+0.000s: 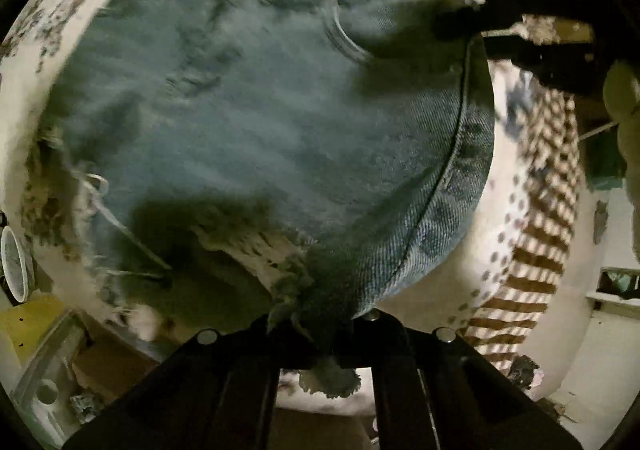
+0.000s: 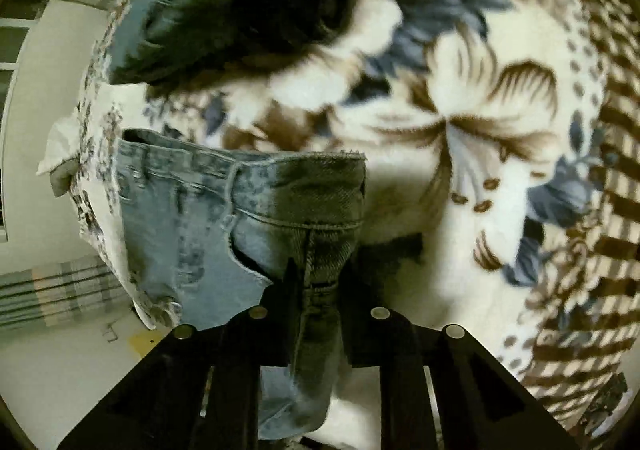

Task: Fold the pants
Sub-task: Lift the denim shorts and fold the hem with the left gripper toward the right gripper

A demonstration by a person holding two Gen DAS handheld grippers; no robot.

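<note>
1. Your left gripper pinches the jeans' frayed hem at lower centre; the leg runs up-frame across the blanket.
2. Your right gripper clamps the waistband; only this view shows belt loops and pocket.

Open floral blanket to the right of the right gripper, nothing lying on it out to the checked border. Left and far, blocked by bunched denim of the jeans. In the left wrist view, jeans filling almost everything ahead of the left gripper; bare blanket only along the right.
</note>
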